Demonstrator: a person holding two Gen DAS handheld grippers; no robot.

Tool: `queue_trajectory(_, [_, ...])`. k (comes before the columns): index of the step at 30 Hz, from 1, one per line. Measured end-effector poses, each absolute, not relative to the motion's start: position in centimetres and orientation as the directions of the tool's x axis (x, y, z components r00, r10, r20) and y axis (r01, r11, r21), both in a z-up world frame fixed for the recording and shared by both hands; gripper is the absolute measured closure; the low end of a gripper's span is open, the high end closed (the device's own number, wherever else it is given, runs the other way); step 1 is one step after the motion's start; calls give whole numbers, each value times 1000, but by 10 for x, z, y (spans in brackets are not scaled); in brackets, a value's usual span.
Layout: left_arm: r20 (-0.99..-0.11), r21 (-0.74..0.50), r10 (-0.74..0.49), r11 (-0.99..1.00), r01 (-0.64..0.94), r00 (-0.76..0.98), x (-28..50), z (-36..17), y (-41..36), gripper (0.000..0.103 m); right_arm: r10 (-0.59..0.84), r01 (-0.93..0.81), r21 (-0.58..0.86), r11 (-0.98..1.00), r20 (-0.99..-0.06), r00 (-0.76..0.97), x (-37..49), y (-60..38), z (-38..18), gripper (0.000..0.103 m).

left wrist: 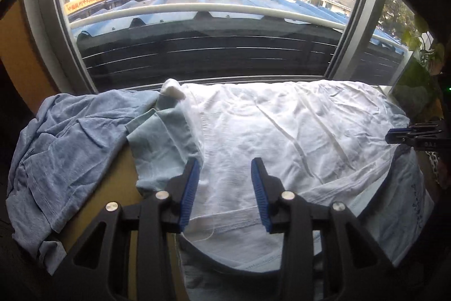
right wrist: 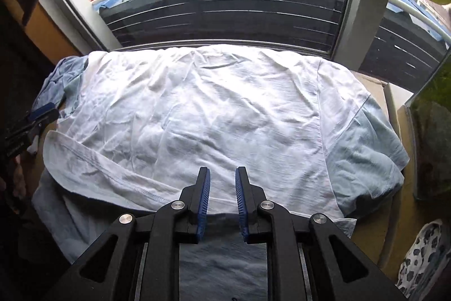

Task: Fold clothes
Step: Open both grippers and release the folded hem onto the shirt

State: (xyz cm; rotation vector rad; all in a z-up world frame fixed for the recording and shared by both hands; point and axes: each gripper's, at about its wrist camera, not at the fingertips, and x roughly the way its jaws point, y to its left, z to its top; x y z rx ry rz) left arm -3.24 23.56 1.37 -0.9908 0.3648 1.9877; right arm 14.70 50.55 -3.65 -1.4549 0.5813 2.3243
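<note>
A crumpled white T-shirt (left wrist: pixel 282 126) (right wrist: pixel 211 103) with pale blue sleeves (left wrist: pixel 160 143) (right wrist: pixel 363 154) lies spread on a brown table (left wrist: pixel 121 171) under a window. My left gripper (left wrist: pixel 225 162) hovers open over its left side, beside the left sleeve, with nothing between the pads. It also shows in the right wrist view as the left gripper (right wrist: pixel 42 114) at the shirt's left edge. Over the shirt's near hem, my right gripper (right wrist: pixel 222 171) stands open by a narrow gap and holds nothing. The right gripper (left wrist: pixel 406 134) also shows at the shirt's right edge.
A blue-grey garment (left wrist: pixel 64 148) (right wrist: pixel 56 78) is heaped at the table's left end. Pale blue cloth (right wrist: pixel 220 261) lies under the shirt's near edge. A glass tank (right wrist: pixel 431 131) and a plant (left wrist: pixel 422 52) stand at the right, with a patterned cloth (right wrist: pixel 422 253) below.
</note>
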Motion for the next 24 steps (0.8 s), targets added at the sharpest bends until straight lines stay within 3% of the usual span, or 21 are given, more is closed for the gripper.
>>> queue_trajectory(2, [-762,-100,582,-540,-836,-285,-17,19,228,64,63,-496,179,-850,-899,-434,151,507,-36,85])
queue_trajectory(3, [-768,-89,581,-513,-854,-269,-8,17,226,54,42,-488,207,-848,-892,-450,154,504,-34,85])
queue_trajectory(4, [-776,-74,574,-492,-867,-260,1,13,224,51,30,-477,223,-850,-884,-467,158,498,-32,85])
queue_trajectory(9, [-800,-63,566,-406,-912,-197,30,-6,216,52,-51,-315,245,-917,-855,-516,173,443,-21,85])
queue_trajectory(13, [-813,-28,550,-367,-930,-193,42,-16,220,52,-55,-201,160,-967,-893,-446,161,400,-33,85])
queue_trajectory(19, [-832,43,478,-450,-892,-281,1,-44,256,51,-7,-318,160,-934,-902,-432,123,421,-55,85])
queue_trajectory(24, [-785,-125,550,-591,-797,-285,-49,-22,245,55,85,-490,203,-848,-860,-503,118,454,-40,85])
